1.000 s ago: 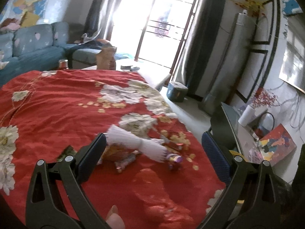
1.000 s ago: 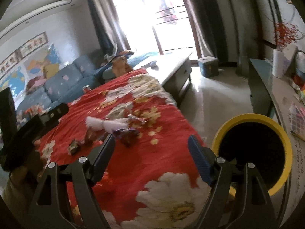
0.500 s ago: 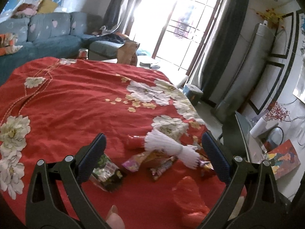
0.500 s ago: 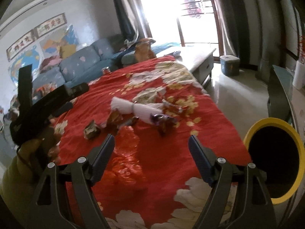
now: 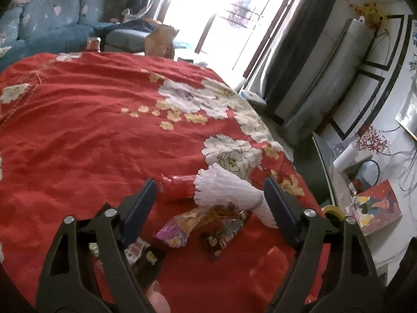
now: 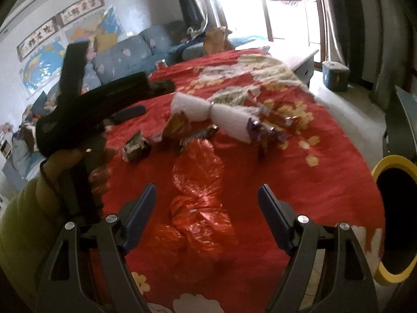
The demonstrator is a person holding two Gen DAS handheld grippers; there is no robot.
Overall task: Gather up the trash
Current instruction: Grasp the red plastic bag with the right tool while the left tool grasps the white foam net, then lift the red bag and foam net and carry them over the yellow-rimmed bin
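Trash lies on a red flowered cloth (image 5: pixel 78 130). A white foam sleeve (image 5: pixel 229 193) lies beside a red can (image 5: pixel 177 186), with a purple wrapper (image 5: pixel 174 230) and a dark candy wrapper (image 5: pixel 226 236) in front. My left gripper (image 5: pixel 211 208) is open just above these wrappers, holding nothing. In the right wrist view, a crumpled red plastic bag (image 6: pixel 198 195) lies between the fingers of my open right gripper (image 6: pixel 207 215). Beyond it lie the foam sleeve (image 6: pixel 211 113), a purple wrapper (image 6: pixel 263 130) and a dark wrapper (image 6: pixel 136 146). The left gripper (image 6: pixel 127 112) shows at the left.
A yellow-rimmed black bin (image 6: pixel 396 216) stands off the table's right edge. A blue sofa (image 5: pixel 39 31) is at the back, with a paper bag (image 5: pixel 161 41) and a red can (image 5: pixel 93 43) at the far edge. A side shelf (image 5: pixel 365 182) holds clutter on the right.
My left gripper moved forward and down over the wrappers, which now sit between its fingers. My right gripper swung left and down, so the red plastic bag lies between its fingers and the bin slid to the edge.
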